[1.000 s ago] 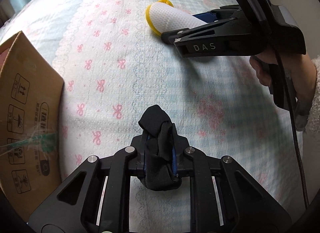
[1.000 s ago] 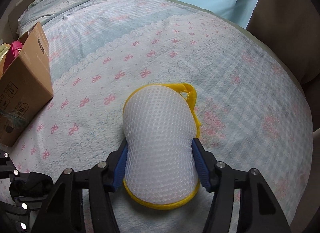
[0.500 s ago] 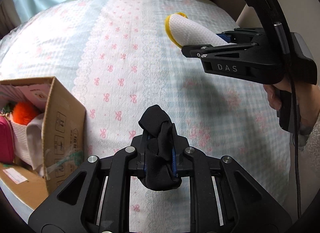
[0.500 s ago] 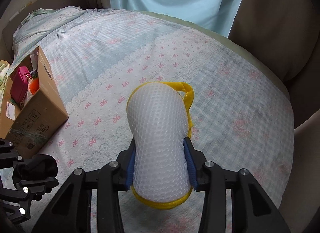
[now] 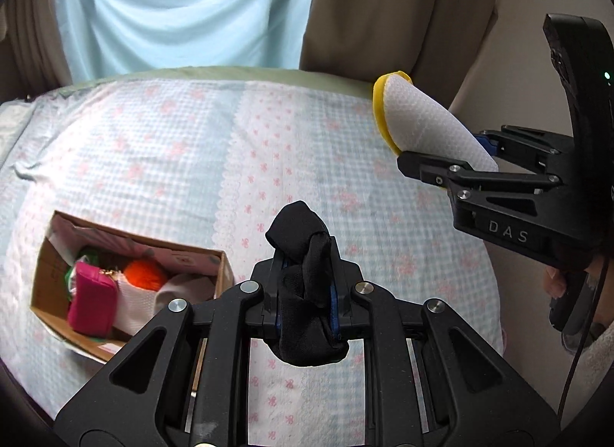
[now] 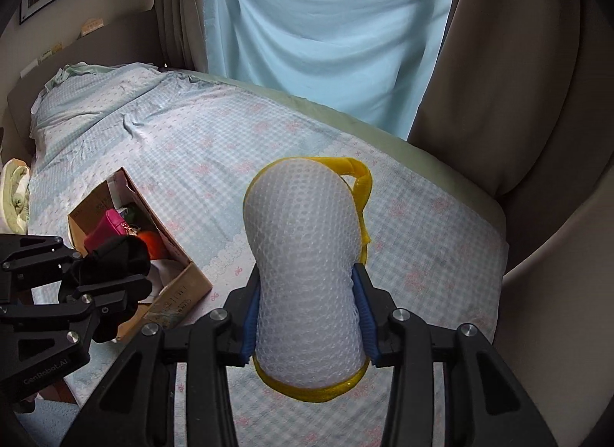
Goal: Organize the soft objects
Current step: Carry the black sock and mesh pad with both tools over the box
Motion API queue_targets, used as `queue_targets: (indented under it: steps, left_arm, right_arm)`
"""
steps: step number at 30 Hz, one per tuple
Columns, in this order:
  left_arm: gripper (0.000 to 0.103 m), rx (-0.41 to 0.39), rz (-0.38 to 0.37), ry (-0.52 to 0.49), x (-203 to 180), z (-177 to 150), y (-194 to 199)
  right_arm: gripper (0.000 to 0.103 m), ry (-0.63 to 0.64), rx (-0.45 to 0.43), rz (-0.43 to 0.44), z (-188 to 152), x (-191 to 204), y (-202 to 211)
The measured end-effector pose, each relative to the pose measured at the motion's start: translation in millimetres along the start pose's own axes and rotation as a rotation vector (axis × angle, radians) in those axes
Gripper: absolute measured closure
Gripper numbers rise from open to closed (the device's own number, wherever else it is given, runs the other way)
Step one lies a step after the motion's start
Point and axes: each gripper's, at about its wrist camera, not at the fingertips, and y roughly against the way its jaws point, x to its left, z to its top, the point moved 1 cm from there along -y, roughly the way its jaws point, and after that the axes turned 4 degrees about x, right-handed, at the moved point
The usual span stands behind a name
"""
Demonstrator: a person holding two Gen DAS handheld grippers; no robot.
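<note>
My left gripper (image 5: 307, 274) is shut on a rolled black cloth (image 5: 303, 285) and holds it high above the bed; it also shows in the right wrist view (image 6: 111, 266). My right gripper (image 6: 307, 312) is shut on a white mesh sponge with yellow trim (image 6: 307, 266), held in the air to the right; the sponge shows in the left wrist view (image 5: 418, 124) too. An open cardboard box (image 5: 220, 262) lies on the bed at lower left, holding a pink pouch (image 5: 92, 301), an orange fluffy ball (image 5: 147, 274) and white cloth.
The bed has a light blue and pink patterned sheet (image 5: 268, 147). A pale blue curtain (image 6: 326, 32) and beige drapes (image 6: 518, 63) hang behind it. A folded green towel (image 6: 15, 193) lies at the far left by the headboard.
Both grippers have risen well above the bed with their loads. The view has tilted up, and the box's open top and contents have come into sight.
</note>
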Motion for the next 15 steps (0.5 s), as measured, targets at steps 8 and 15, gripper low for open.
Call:
queue_targets:
  steps: [8,15]
  left_arm:
    - [0.089,-0.083,0.016,0.016,49.8,17.7,83.1]
    - [0.089,-0.048,0.008,0.036,123.2,17.6,111.1]
  right_arm:
    - [0.064,-0.031,-0.036,0.020,32.9,69.4,53.3]
    - [0.064,-0.124,0.016,0.033,51.3,135.9,49.0]
